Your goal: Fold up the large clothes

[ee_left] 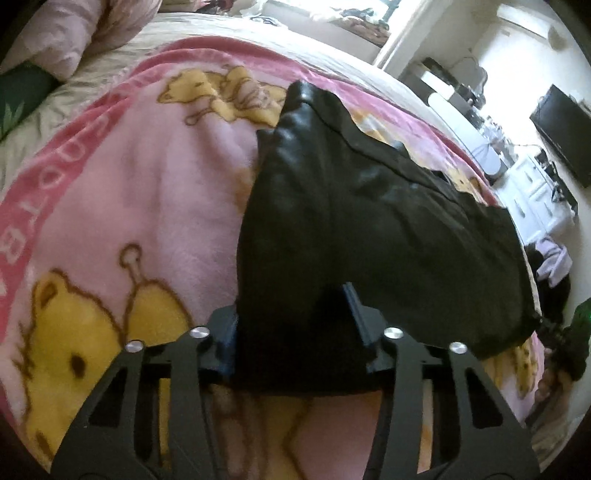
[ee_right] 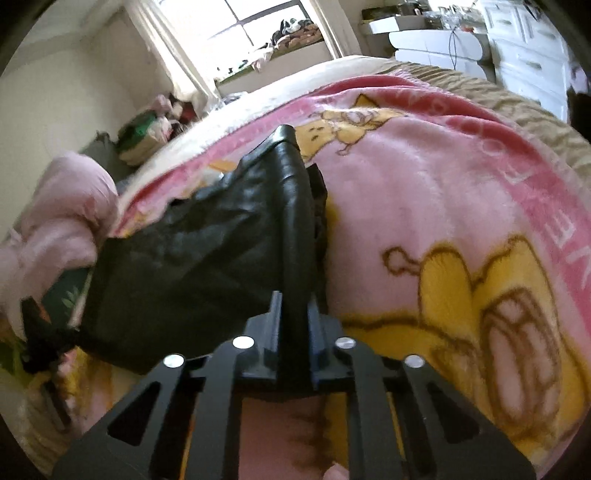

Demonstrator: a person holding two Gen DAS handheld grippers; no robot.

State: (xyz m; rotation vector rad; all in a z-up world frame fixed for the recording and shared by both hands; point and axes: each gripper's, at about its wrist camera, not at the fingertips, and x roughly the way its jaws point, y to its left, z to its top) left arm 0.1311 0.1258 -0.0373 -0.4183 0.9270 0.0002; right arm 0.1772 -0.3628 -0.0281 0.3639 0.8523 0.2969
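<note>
Left black hand-held gripper (ee_left: 295, 314) clamps bunched black cloth between widely spaced fingers; right black hand-held gripper (ee_right: 295, 314) pinches a narrow fold.

Daylight blows out the window (ee_right: 258, 33); soft blur throughout; fisheye edges curve, darken.

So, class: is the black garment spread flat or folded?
Folded: the black garment lies doubled in layers on the pink blanket, both claws gripping its near edge.

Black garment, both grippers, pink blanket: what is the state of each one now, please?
black garment: partly folded, lying on the blanket, near edge held by both grippers
left gripper: shut on a thick bunch of the garment
right gripper: shut on a narrow fold
pink blanket: spread flat over the bed
</note>
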